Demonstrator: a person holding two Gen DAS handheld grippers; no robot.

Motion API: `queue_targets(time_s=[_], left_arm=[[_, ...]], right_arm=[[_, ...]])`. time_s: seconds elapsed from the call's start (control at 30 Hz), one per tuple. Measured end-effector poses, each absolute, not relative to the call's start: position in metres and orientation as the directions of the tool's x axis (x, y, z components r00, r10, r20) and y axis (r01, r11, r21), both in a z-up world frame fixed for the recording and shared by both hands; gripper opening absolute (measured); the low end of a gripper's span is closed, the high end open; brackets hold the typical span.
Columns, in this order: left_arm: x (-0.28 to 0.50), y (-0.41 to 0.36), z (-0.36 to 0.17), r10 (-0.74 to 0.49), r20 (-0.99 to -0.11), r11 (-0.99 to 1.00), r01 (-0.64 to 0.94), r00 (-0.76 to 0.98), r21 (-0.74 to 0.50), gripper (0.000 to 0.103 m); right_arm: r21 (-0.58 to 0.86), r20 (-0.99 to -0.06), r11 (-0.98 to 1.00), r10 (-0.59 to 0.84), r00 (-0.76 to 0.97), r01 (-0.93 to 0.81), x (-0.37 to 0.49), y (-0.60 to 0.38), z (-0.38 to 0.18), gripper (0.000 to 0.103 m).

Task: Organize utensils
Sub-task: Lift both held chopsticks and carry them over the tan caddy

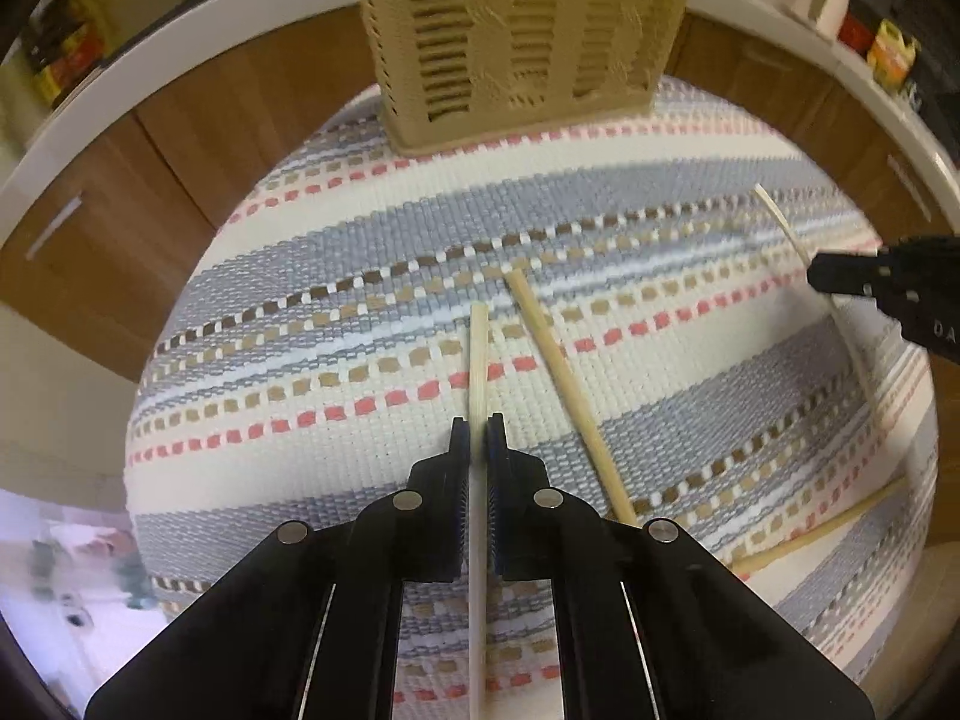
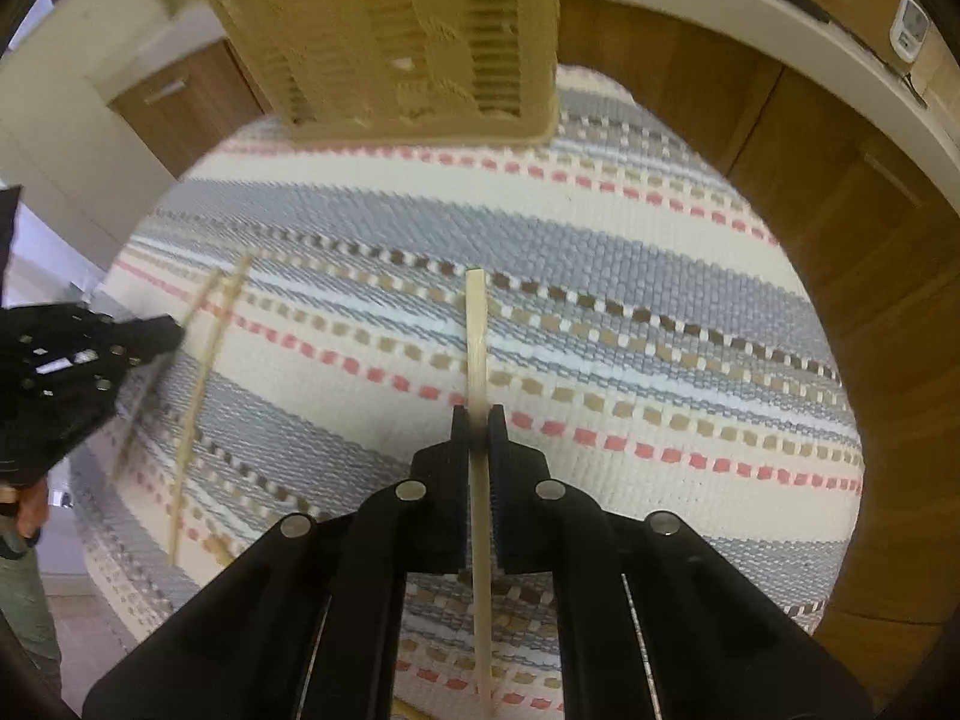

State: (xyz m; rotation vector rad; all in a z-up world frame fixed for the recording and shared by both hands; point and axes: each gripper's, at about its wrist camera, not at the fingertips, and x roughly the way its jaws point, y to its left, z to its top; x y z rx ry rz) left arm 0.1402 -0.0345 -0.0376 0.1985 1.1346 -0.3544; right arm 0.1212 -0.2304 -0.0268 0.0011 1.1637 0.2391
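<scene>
My left gripper [image 1: 479, 423] is shut on a pale wooden chopstick [image 1: 478, 360] that points forward above the striped mat. My right gripper [image 2: 479, 417] is shut on another chopstick [image 2: 476, 336], also held above the mat. A beige slotted utensil basket [image 1: 516, 36] stands at the far edge of the mat, ahead of both grippers; it also shows in the right wrist view [image 2: 408, 42]. Two loose chopsticks lie on the mat, one [image 1: 564, 384] just right of my left gripper and one [image 1: 822, 534] at the right edge. The right gripper [image 1: 822, 276] shows with its stick in the left wrist view.
The woven striped mat [image 1: 360, 276] covers a round table. Brown cabinet doors [image 1: 120, 192] and a white counter edge [image 1: 150, 42] curve behind it. The left gripper [image 2: 171, 330] shows at the left of the right wrist view, beside a loose chopstick [image 2: 192, 420].
</scene>
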Motion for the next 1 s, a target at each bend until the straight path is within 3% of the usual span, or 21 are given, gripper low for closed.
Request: queue_targets(time_s=[0.3,0.6,1.0], left_arm=[[0.124,-0.012,0.013,-0.327,-0.788,0.926,0.344,0.522,-0.156,0.004],[0.093,-0.008,0.065,-0.450,-0.587,0.891,0.381,0.672,-0.247,0.004],[0.094,0.012,0.112,-0.512,-0.351,0.847,0.393,0.784,-0.358,0.004]], right_arm=[[0.221,-0.843,0.956,0.286,0.456,-0.191,0.095,-0.238,-0.014,0.005],[0.294,-0.724,0.918,0.397,0.565,-0.267,0.072,-0.230,0.017,0.005],[0.315,-0.596,0.902,0.431,0.677,-0.296,0.086,-0.222,0.066,0.005]])
